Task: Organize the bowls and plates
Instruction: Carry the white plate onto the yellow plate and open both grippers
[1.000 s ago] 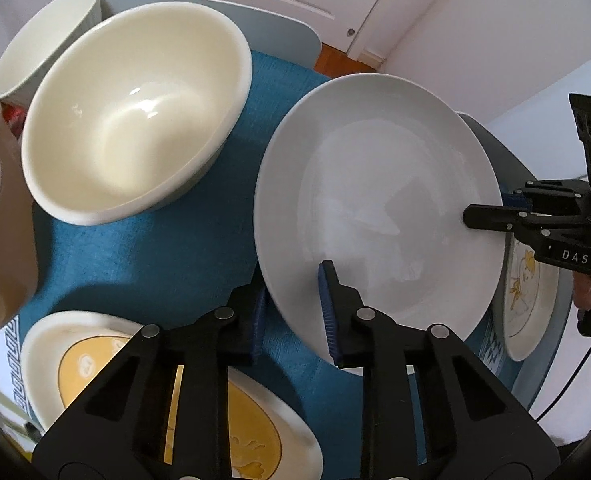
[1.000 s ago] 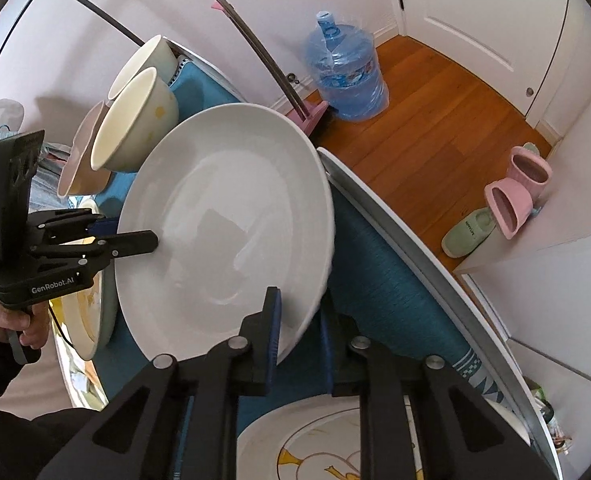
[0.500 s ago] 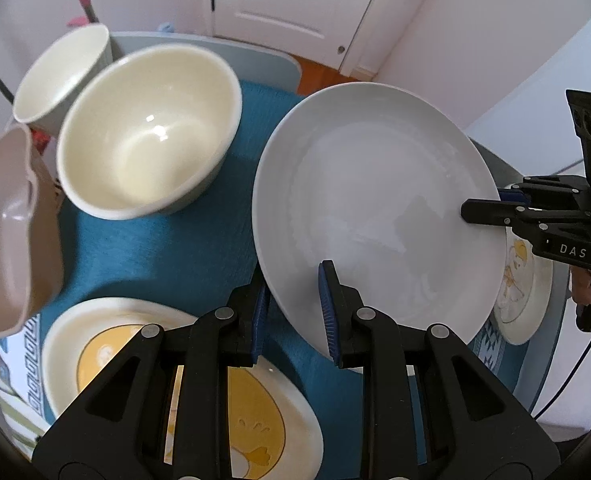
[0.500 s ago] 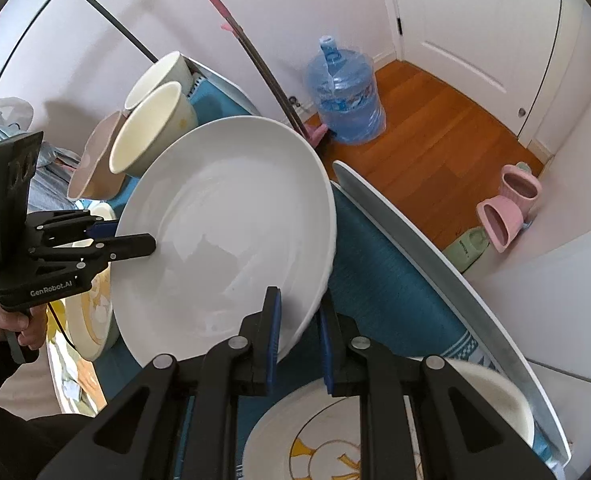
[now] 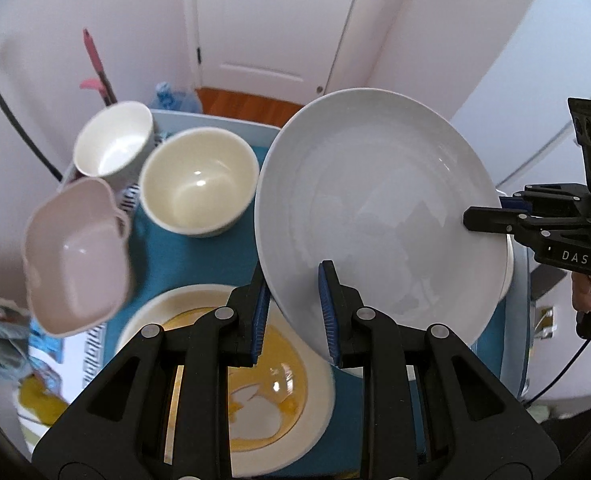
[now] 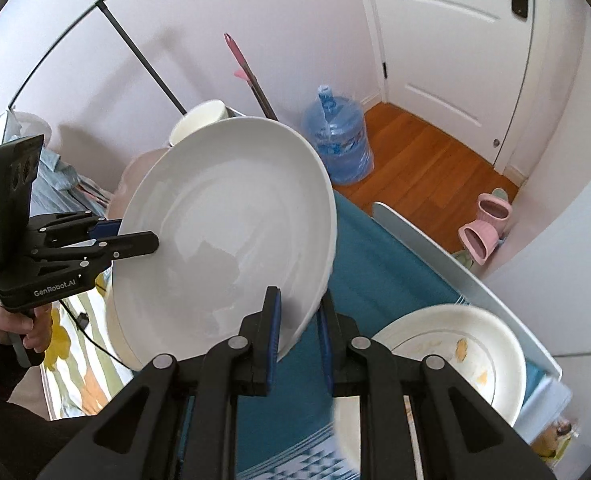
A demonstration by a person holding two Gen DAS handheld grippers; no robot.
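Large round white ceramic plate (image 5: 379, 208): tilted, raised above tabletop (image 5: 175, 256), rim clamped by left tool (image 5: 295, 320) and right tool (image 6: 297, 332).

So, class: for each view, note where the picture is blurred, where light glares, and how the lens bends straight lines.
Left wrist view: pink jug smeared by motion blur, glints in the cream bowl, door frame bowed. Right wrist view: white plate sharp with soft reflections, yellow plate at the bottom edge blurred, door curved by the fisheye.

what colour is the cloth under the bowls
Teal blue, plain where it shows around the cream bowl; the cloth shows best in the left wrist view.
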